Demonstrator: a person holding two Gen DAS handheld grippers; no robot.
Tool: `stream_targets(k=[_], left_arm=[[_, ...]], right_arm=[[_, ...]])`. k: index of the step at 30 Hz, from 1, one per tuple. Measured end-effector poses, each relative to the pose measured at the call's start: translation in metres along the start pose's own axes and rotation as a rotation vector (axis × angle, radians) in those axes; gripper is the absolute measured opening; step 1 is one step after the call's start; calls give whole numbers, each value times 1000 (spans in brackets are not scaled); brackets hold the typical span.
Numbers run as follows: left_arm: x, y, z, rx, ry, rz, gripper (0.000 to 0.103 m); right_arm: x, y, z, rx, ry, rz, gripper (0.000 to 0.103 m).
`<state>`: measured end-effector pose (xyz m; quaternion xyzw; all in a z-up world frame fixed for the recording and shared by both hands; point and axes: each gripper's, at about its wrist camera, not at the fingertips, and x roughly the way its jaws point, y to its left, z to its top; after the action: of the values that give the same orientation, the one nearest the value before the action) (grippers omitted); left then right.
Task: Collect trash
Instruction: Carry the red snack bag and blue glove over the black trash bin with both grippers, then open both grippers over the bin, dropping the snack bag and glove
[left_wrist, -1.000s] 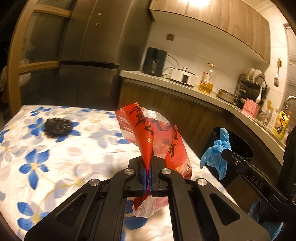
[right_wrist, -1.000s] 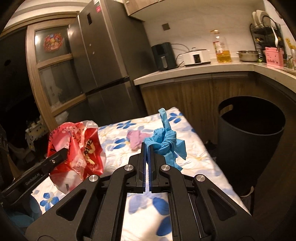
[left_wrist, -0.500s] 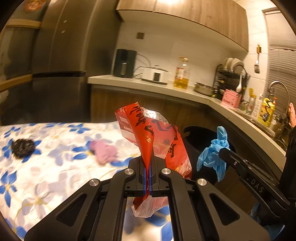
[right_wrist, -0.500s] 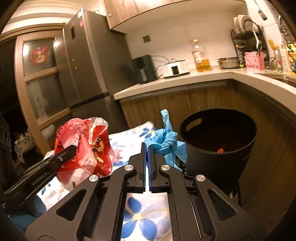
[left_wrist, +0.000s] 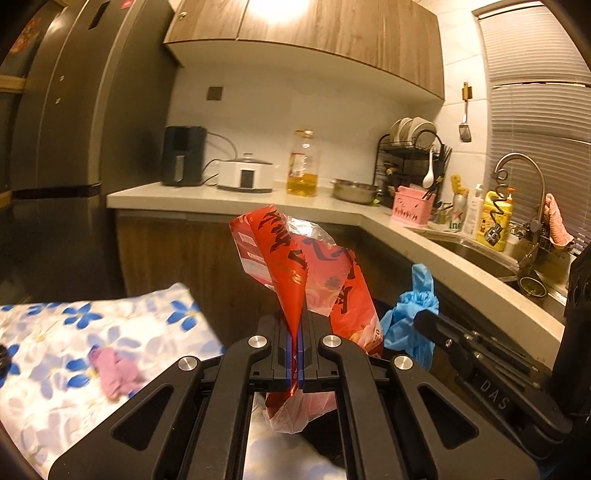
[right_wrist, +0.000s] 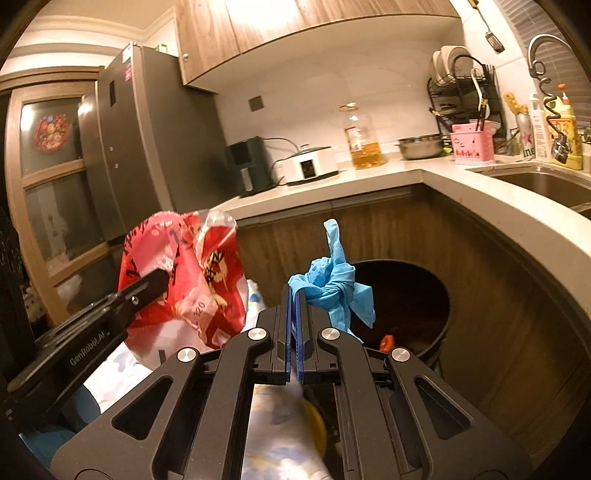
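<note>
My left gripper (left_wrist: 294, 325) is shut on a crumpled red plastic wrapper (left_wrist: 295, 273), held in the air past the table's right edge; the wrapper also shows in the right wrist view (right_wrist: 192, 273). My right gripper (right_wrist: 294, 306) is shut on a knotted blue disposable glove (right_wrist: 334, 280), held in front of the black round trash bin (right_wrist: 417, 295), which has a small red scrap inside. The glove also shows in the left wrist view (left_wrist: 410, 317). A crumpled pink piece (left_wrist: 114, 373) lies on the flowered table (left_wrist: 55, 354).
A wooden cabinet front with a pale L-shaped counter (right_wrist: 369, 177) curves behind the bin. The counter carries an air fryer, a cooker, an oil bottle (left_wrist: 303, 166), a dish rack and a sink (left_wrist: 480, 254). A tall fridge (right_wrist: 147, 140) stands at the left.
Both grippers have swung right, away from the table and toward the counter and bin. The bin is closer under the glove. Both keep their hold.
</note>
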<state>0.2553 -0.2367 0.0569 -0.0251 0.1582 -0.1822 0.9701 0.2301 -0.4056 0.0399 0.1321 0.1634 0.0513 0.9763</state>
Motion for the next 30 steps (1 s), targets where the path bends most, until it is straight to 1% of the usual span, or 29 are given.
stream_targets(k=[5, 11, 19, 24, 27, 29, 30], left_arm=[[24, -15, 1, 13, 7, -37, 1], [53, -25, -5, 20, 41, -67, 1], [76, -29, -13, 34, 77, -80, 2], [86, -26, -16, 22, 98, -80, 3], [89, -25, -17, 25, 106, -78, 18], [90, -24, -18, 27, 107, -71, 22], [90, -22, -19, 22, 110, -72, 26]], right_arm=[[9, -17, 9, 0, 7, -24, 2], [18, -35, 13, 3, 19, -47, 2], [31, -46, 11, 12, 39, -56, 3], [40, -48, 10, 15, 53, -55, 3], [45, -48, 10, 15, 67, -59, 4], [47, -48, 9, 17, 73, -69, 10], [48, -49, 9, 20, 75, -72, 13]])
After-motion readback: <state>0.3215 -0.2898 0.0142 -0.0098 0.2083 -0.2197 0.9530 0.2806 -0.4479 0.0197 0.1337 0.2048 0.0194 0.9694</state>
